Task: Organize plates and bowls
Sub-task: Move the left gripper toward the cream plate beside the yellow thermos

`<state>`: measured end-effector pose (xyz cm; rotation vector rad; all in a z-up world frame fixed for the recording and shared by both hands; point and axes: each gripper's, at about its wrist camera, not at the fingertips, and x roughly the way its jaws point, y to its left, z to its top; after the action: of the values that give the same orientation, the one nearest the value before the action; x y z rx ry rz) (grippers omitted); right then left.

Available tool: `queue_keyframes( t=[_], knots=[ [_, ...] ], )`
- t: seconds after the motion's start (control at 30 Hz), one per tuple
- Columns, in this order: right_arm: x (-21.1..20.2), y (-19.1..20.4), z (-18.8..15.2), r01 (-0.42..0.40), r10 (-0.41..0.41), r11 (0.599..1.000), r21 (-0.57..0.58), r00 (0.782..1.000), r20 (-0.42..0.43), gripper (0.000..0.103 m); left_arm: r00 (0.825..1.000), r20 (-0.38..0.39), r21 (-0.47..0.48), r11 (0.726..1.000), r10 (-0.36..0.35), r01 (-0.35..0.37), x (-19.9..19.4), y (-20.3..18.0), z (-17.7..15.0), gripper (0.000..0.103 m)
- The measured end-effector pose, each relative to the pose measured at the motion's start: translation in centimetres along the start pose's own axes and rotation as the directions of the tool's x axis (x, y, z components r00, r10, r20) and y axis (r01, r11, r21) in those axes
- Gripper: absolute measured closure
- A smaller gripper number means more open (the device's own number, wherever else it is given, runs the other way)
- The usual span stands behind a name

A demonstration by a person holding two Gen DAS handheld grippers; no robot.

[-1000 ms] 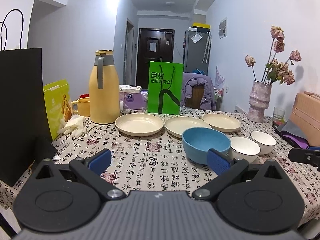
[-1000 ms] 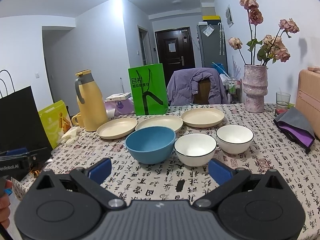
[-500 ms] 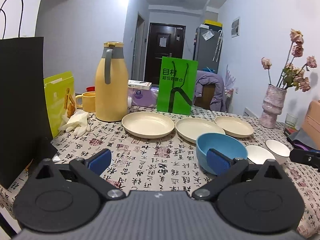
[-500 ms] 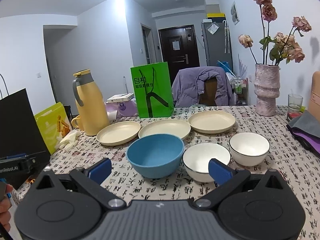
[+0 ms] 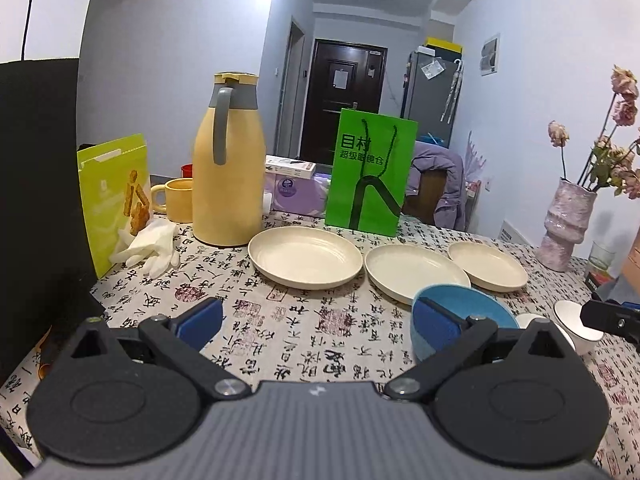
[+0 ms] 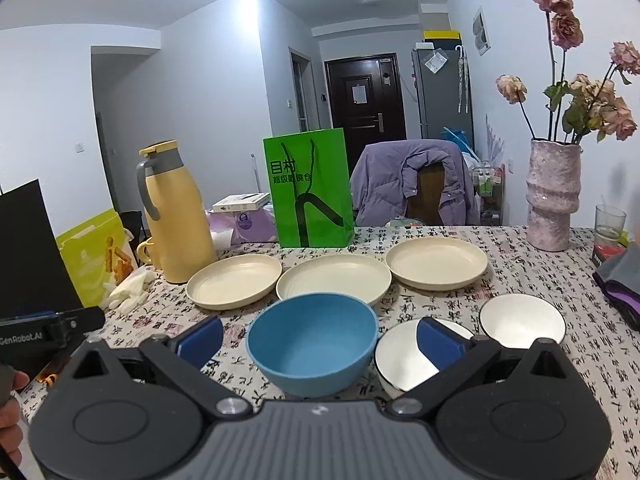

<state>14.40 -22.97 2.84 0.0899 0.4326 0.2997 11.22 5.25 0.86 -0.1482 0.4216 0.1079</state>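
Note:
Three cream plates stand in a row on the table: left plate (image 5: 305, 256) (image 6: 234, 280), middle plate (image 5: 416, 272) (image 6: 334, 278), right plate (image 5: 487, 265) (image 6: 436, 262). In front of them are a blue bowl (image 6: 312, 344) (image 5: 476, 312) and two white bowls, one near (image 6: 404, 356) and one further right (image 6: 522, 320) (image 5: 576, 320). My left gripper (image 5: 318, 320) is open and empty, low over the tablecloth before the left plate. My right gripper (image 6: 320, 338) is open and empty, its jaws either side of the blue bowl, short of it.
A yellow thermos (image 5: 227, 160), yellow mug (image 5: 178, 199), white gloves (image 5: 150, 246), green bag (image 5: 370, 174), black bag (image 5: 36, 200) and snack box (image 5: 114, 196) stand at back and left. A pink vase (image 6: 552, 196), glass (image 6: 610, 224) and purple cloth (image 6: 620, 280) are at right.
Both grippers have moved forward and lower toward the dishes. The plates and bowls loom larger. Nothing on the table has moved.

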Motion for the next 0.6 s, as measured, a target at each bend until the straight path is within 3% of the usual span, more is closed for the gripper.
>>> queue_keyframes(
  t=[0.6],
  knots=[
    [5.3,1.3,3.2,-0.031,0.031,0.999,-0.036,0.999,0.007,0.000,0.998,-0.016,-0.042,0.998,0.054,-0.055,4.8,1.4,2.6,0.000]
  ],
)
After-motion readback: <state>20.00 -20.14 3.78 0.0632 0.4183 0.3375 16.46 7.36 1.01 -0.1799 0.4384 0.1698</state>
